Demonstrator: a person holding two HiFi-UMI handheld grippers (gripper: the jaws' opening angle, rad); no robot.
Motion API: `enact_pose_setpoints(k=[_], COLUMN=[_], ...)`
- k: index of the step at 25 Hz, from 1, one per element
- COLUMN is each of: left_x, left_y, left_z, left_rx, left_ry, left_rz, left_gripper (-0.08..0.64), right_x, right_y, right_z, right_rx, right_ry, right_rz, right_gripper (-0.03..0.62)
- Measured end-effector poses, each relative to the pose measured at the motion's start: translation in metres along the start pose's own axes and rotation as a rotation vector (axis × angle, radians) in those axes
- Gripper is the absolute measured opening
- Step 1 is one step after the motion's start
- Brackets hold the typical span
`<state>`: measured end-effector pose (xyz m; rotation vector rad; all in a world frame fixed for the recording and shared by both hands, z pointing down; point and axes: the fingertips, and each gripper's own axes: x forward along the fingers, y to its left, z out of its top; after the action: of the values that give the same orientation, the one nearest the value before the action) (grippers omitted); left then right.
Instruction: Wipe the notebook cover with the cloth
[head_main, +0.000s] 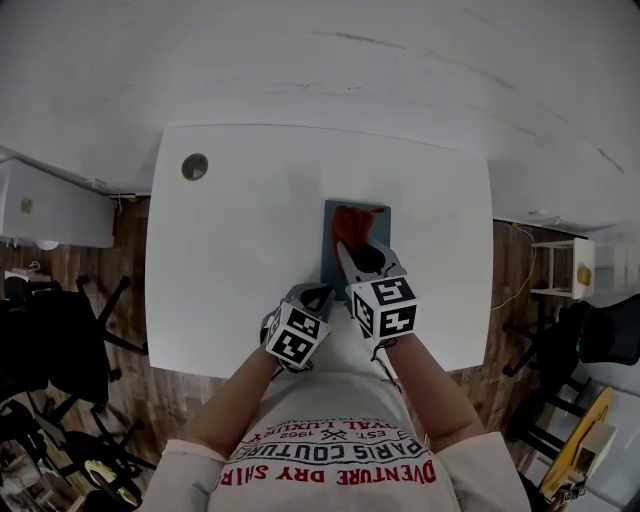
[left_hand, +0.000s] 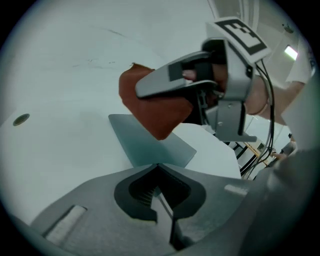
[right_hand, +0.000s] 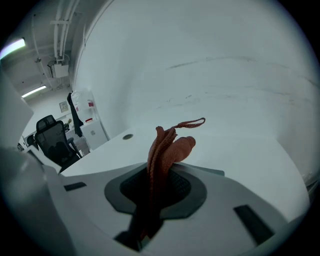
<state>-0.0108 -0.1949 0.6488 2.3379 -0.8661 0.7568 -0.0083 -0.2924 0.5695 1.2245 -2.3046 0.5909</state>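
The cloth (head_main: 352, 222) is clamped in the right gripper (head_main: 345, 247), over the notebook (head_main: 330, 265) lying on the white table (head_main: 230, 260). The left gripper (head_main: 318, 292) is closed, jaws together, at the notebook's near corner.

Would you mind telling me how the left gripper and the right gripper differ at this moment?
The right gripper is shut on the red cloth, while the left gripper is closed at the near edge of the notebook, seemingly pinching it. The right gripper reaches out over the notebook; the left gripper sits back at its near corner. Both have jaws together above the white table.
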Motion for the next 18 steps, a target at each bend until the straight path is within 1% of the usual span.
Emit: enact_pose_setpoints(k=[3, 7, 9, 12, 14, 18], left_x=[-0.001, 0.0, 0.0, 0.0, 0.0, 0.0], left_y=[0.0, 0.001, 0.0, 0.001, 0.003, 0.004], left_z=[-0.001, -0.002, -0.002, 0.0, 0.0, -0.001], left_rx=[0.003, -0.011, -0.02, -0.041, -0.052, -0.059], left_ry=[-0.001, 0.008, 0.014, 0.024, 0.031, 0.035], left_rz=[0.002, -0.009, -0.018, -0.039, -0.051, -0.056], left_gripper=[0.011, 0.011, 0.011, 0.011, 0.009, 0.01], right_x=[0.03, 0.06, 0.071, 0.082, 0.084, 0.085], right_y=[-0.002, -0.006, -0.009, -0.014, -0.016, -0.017], right_z=[-0.005, -0.016, -0.021, -0.024, -0.023, -0.024], right_rx=[0.038, 0.141, 0.168, 0.152, 0.132, 0.122], right_ry=[0.052, 0.125, 0.162, 0.192, 0.191, 0.188], right_rz=[0.012, 0.032, 0.03, 0.027, 0.025, 0.028], right_gripper=[0.075, 0.075, 0.075, 0.077, 0.077, 0.078])
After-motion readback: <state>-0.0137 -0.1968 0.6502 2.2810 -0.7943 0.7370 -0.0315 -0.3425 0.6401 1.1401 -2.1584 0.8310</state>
